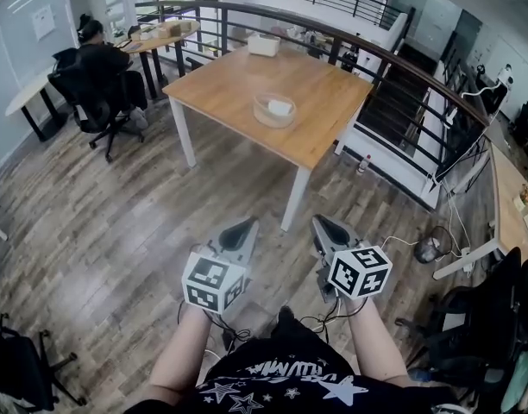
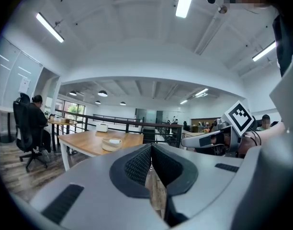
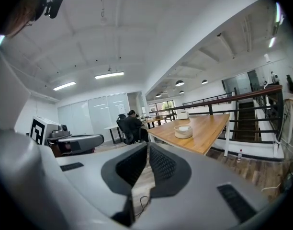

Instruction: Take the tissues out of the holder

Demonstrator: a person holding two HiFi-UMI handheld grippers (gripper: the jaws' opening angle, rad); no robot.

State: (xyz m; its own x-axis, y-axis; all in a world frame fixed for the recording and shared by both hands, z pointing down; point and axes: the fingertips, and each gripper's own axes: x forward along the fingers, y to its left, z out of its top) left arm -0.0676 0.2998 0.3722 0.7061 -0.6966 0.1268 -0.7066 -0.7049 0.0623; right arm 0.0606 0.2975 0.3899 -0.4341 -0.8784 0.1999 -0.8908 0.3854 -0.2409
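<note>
The left tongs [image 1: 245, 226] and the right tongs [image 1: 321, 224] are both pressed shut with nothing in them. They are held side by side over the wood floor [image 1: 117, 222]. The white tissues [image 1: 280, 107] sit in the see-through holder [image 1: 262, 116] on the wooden table [image 1: 229, 84], well away from both tongs.

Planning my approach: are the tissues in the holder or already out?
In: the white tissues lie inside the round clear holder on the wooden table.
</note>
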